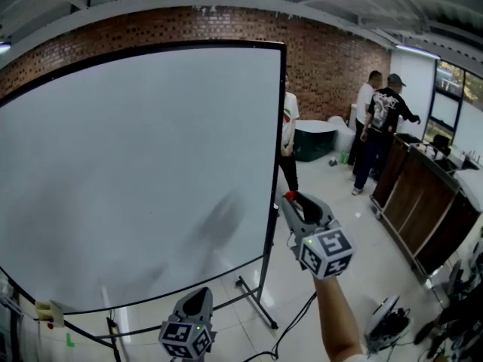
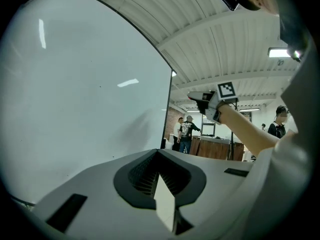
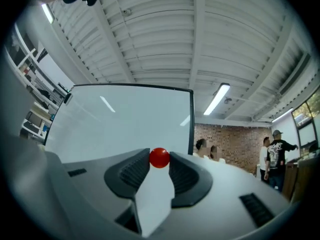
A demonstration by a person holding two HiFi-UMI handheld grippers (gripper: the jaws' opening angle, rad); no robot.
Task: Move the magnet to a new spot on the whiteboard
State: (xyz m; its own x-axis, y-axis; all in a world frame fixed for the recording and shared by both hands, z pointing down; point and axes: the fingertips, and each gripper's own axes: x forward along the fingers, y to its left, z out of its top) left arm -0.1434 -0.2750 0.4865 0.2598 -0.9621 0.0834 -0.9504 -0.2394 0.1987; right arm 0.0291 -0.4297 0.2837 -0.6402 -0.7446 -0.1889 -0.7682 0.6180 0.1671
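**Magnet off the board and in the right gripper; placing it is still to do**

The small round red magnet (image 3: 159,157) sits pinched between the dark ribbed pads of the right gripper (image 1: 293,199), out at their tips. The jaws close only as far as the ball allows. It touches no part of the large black-framed whiteboard (image 1: 136,172). In the head view it hangs in the air just past the board's right edge, and in the right gripper view the white face lies ahead and to the left.

No other magnet shows on the part of the board in view. I judge the pick-up finished and the carry under way. What remains is to bring the magnet onto a fresh patch of the board, let it stick, and open the jaws.

The right forearm reaches up from the bottom of the head view. Its gripper is near level, nose slightly raised, and aimed along the board's right frame rather than square at the face. It will likely need to swing left toward the board before contact.

The left gripper (image 1: 198,294) sits low near the board's bottom edge, pointing level toward it. Its jaws are pressed together with nothing between them, and it takes no part in the work.

Beyond the board, several people stand by a brick wall (image 1: 324,66) and a dark wooden counter (image 1: 415,194), well apart from the work.
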